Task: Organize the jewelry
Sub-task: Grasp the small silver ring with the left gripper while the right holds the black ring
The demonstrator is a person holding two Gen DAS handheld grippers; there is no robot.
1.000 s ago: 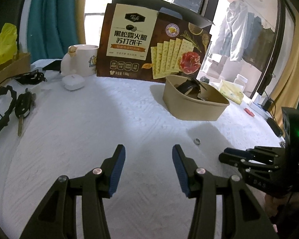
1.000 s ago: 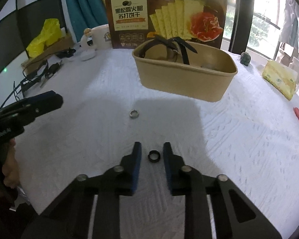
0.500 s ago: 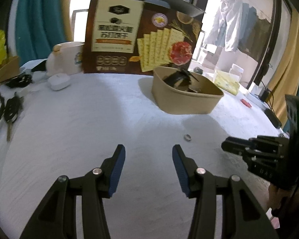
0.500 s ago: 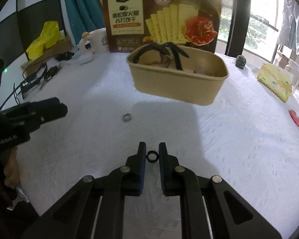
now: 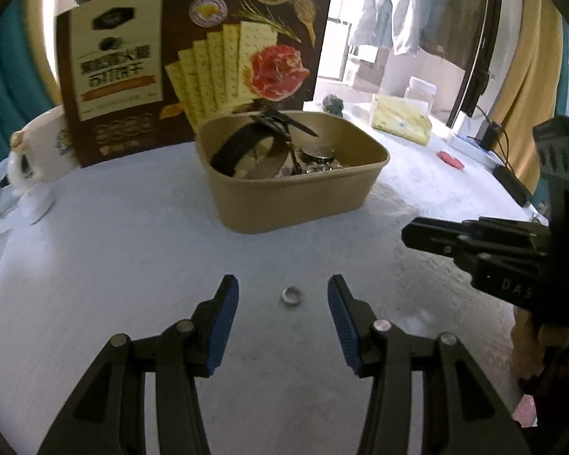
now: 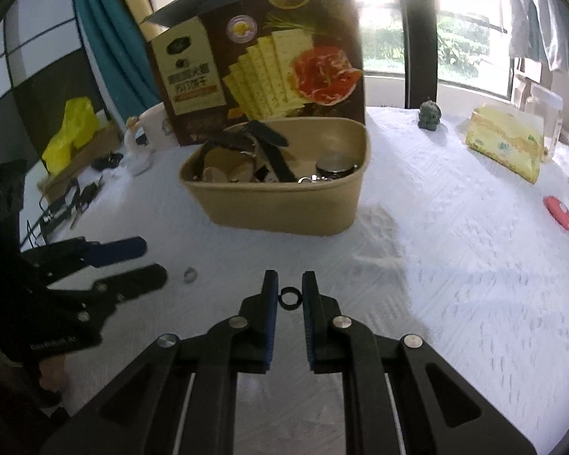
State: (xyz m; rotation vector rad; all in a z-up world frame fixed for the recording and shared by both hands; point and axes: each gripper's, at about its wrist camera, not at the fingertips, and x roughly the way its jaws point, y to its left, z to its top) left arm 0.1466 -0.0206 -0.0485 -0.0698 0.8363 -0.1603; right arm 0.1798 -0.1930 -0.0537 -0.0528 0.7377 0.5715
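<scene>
Right gripper (image 6: 288, 288), black w/ blue pads, is nearly closed on a small black ring (image 6: 289, 298) pinched between its fingertips, above the white textured tablecloth (image 6: 455, 284); can't tell if the ring is clear of the cloth. Left gripper (image 5: 283, 295) has its jaws wide apart, nothing held; a small silver metal ring (image 5: 291, 296) lies flat on the cloth between the tips, touching neither pad. In the right wrist view that silver ring is blurred, just beside the left gripper's tips. Beyond both stands a tan paper rectangular tub (image 5: 296, 204) w/ jewelry in it: a black strap (image 5: 239, 148) sticking up over the rim, a round dark metal watch-like piece (image 5: 318, 153), and some shiny bits too tangled to sort out; lower contents hidden by the tub wall. Behind the tub a tall brown cracker box (image 5: 193, 57) w/ pictures of crackers and ham; a dark logo badge and Chinese characters on its cream panel, too blurred to read. Its top is cut off in the left view. A white mug (image 5: 45, 151) sits left of the box, partly behind it. Further out: yellow plastic bag (image 6: 72, 132), keys and black cables (image 6: 76, 199) at the left edge, hard to make out; small dark green figurine (image 6: 429, 113), yellow packet (image 6: 506, 148), red round item (image 6: 559, 208) to the right. White letters "DAS" show on the right gripper body in the left view, the rest cut off.
</scene>
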